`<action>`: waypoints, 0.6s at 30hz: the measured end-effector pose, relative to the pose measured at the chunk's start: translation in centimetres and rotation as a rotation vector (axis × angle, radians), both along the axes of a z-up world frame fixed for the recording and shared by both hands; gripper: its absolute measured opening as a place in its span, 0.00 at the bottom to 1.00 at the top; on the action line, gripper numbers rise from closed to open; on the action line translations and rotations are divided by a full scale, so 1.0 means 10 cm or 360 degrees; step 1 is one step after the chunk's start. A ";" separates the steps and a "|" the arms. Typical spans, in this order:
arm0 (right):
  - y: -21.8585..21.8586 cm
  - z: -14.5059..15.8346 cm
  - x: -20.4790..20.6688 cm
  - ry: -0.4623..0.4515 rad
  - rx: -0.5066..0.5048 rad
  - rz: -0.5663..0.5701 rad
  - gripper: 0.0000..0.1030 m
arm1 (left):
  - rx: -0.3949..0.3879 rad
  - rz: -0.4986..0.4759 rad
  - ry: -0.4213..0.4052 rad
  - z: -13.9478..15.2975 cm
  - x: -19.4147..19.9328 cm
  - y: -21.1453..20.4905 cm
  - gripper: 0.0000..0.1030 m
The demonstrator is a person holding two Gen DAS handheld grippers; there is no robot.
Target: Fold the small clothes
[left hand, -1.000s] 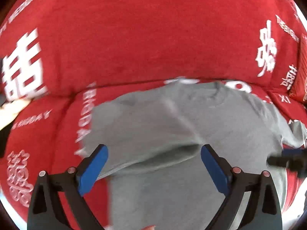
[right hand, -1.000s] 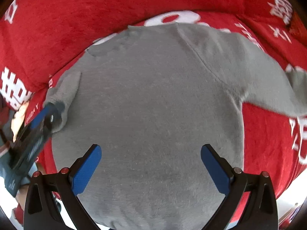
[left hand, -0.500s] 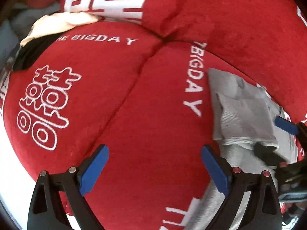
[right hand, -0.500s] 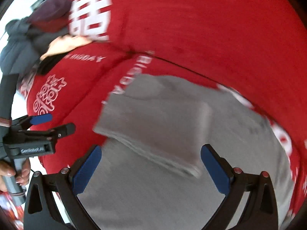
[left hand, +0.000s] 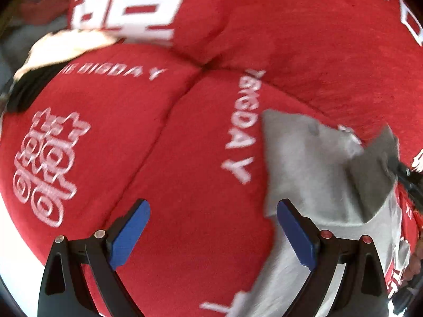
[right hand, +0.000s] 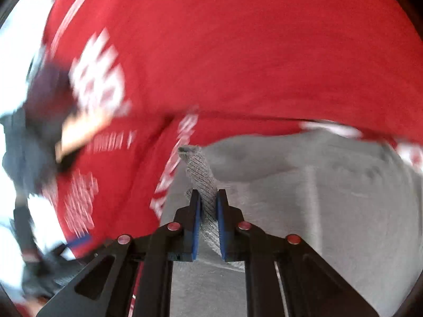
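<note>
A small grey shirt (left hand: 304,174) lies on a red sofa seat, seen at the right of the left wrist view. My left gripper (left hand: 212,233) is open and empty, over the red cushion just left of the shirt. My right gripper (right hand: 208,211) is shut on a ribbed grey edge of the shirt (right hand: 201,177) and holds it lifted above the rest of the shirt (right hand: 330,198). In the left wrist view the right gripper (left hand: 404,177) shows at the far right, with a raised flap of grey cloth (left hand: 370,185).
The red sofa cover (left hand: 185,158) carries white lettering and symbols. The back cushion (right hand: 264,52) rises behind the shirt. A pile of dark and cream clothes (left hand: 53,50) lies at the far left, also in the right wrist view (right hand: 39,132).
My right gripper has closed on the shirt's ribbed edge and lifted it. My left gripper stays open beside the shirt. Both views are blurred with motion.
</note>
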State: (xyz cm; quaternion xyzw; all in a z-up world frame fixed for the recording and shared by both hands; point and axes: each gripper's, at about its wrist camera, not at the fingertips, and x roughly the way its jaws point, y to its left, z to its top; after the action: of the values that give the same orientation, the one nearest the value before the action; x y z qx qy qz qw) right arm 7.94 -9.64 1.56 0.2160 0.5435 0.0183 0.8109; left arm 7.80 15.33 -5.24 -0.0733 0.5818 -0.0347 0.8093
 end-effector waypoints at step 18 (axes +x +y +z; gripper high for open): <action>-2.06 -0.70 -1.29 0.0196 0.0629 -0.0998 0.64 | 0.0223 -0.0171 0.0155 -0.47 0.45 -0.79 0.94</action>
State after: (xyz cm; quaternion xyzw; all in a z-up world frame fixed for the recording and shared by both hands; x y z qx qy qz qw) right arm -4.98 -30.19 -5.47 0.5250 0.4846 -0.1394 0.6856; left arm 12.27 7.42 -9.94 0.0132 0.6245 -0.0338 0.7802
